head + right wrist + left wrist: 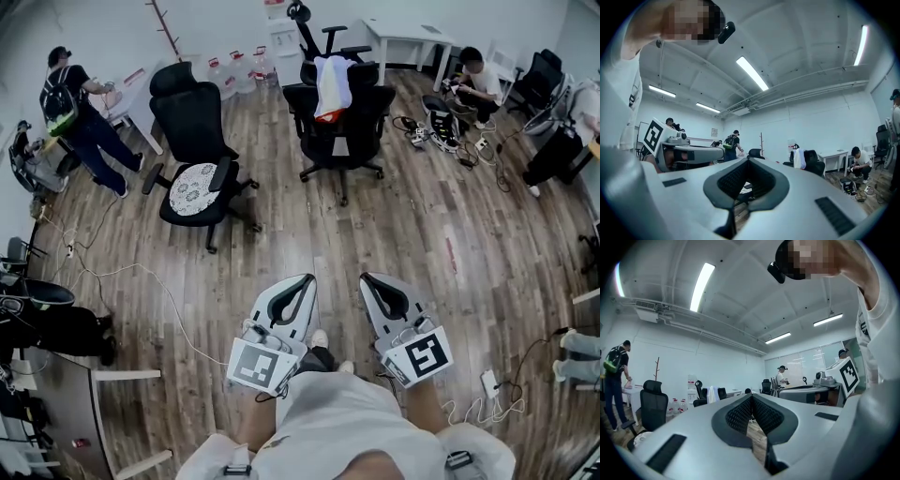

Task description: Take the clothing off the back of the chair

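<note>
Fingers [738, 416] of the left gripper [300, 281] and right gripper [372, 281] are closed on nothing, side by side at 6 o'clock, while the clothing [333, 86] hangs over the chair [361, 117] back at 12 o'clock, well apart.

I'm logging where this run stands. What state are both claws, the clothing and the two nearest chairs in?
left claw: shut, empty, well short of the chair.
right claw: shut, empty.
clothing: draped over the chair back, not yet taken.
chair: upright, carrying the clothing.
second chair: upright, unoccupied, lace cushion on its seat.
</note>
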`<state>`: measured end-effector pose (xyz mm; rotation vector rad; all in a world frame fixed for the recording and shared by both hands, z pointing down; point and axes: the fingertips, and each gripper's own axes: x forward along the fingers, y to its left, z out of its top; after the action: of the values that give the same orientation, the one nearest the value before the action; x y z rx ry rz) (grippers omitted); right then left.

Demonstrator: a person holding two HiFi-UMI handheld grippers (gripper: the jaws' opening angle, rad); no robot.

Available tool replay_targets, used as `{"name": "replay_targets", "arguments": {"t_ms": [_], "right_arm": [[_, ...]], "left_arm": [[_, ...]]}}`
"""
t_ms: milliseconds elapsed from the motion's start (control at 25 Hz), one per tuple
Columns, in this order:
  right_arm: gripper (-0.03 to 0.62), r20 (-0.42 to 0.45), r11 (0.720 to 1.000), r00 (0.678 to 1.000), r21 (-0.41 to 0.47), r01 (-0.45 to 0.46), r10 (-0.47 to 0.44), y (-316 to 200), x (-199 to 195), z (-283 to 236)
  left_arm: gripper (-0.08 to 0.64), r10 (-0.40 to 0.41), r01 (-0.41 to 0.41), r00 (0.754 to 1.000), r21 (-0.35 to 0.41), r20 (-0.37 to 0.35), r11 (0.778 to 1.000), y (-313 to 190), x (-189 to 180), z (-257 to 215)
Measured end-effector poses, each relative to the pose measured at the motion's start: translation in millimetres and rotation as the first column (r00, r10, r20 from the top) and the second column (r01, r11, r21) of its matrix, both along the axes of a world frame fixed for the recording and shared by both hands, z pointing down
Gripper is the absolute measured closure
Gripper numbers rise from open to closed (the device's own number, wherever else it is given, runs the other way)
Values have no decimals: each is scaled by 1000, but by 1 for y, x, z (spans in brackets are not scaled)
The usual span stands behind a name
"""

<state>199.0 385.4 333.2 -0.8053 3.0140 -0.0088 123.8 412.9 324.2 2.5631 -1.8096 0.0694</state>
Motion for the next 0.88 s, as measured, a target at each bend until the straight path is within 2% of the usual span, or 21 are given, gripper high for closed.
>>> {"name": "replay_targets", "arguments": {"t_ms": [560,880], "right_arm": [[571,-14,1000,1000,0,-29,29,-43,-59,4],[571,-21,998,998,4,-65,65,-59,-73,6]], "left_arm": [[543,32,-32,999,-17,-9,999,-45,-61,8],[543,62,-62,998,-16,-10,998,-66,-77,10]]}}
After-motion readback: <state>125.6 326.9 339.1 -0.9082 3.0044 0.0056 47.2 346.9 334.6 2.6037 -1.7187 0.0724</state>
